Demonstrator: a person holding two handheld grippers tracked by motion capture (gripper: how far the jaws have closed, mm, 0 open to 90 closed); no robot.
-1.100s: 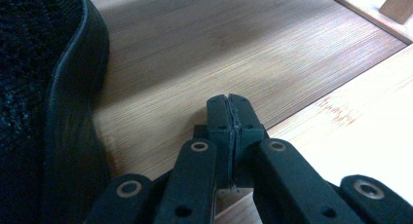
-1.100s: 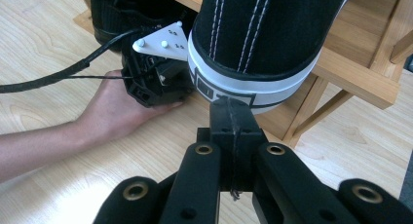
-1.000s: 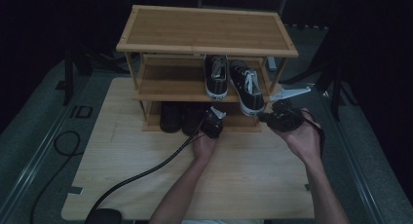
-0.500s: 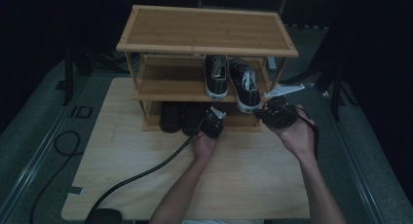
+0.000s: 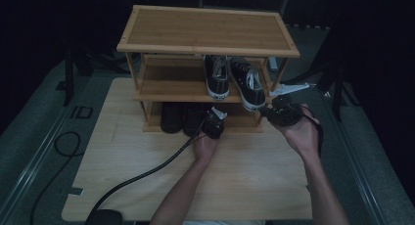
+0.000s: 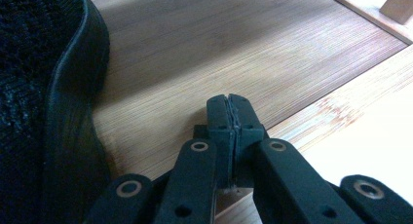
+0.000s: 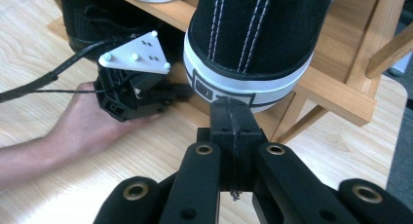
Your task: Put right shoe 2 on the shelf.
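Note:
A wooden shoe rack [image 5: 205,29] stands at the back of the table. Its middle shelf carries a pair of black canvas sneakers with white soles [image 5: 216,78]. The right sneaker [image 5: 248,85] has its heel [image 7: 253,44] sticking out over the shelf's front edge. My right gripper [image 7: 230,109] is shut and empty, its tip right at that heel's white rubber band; the high view shows it [image 5: 268,111] beside the heel. My left gripper [image 6: 228,104] is shut and empty over the bottom shelf board [image 6: 204,44], next to a black mesh shoe [image 6: 44,102].
Two black shoes [image 5: 182,117] sit on the bottom shelf behind the left gripper [image 5: 210,121]. The rack's right leg and cross brace [image 7: 384,48] rise close to the right gripper. A black cable [image 5: 142,173] trails across the wooden tabletop [image 5: 254,181].
My right hand has edged a little left, bringing its gripper closer to the sneaker's heel. The left hand and its gripper have stayed put.

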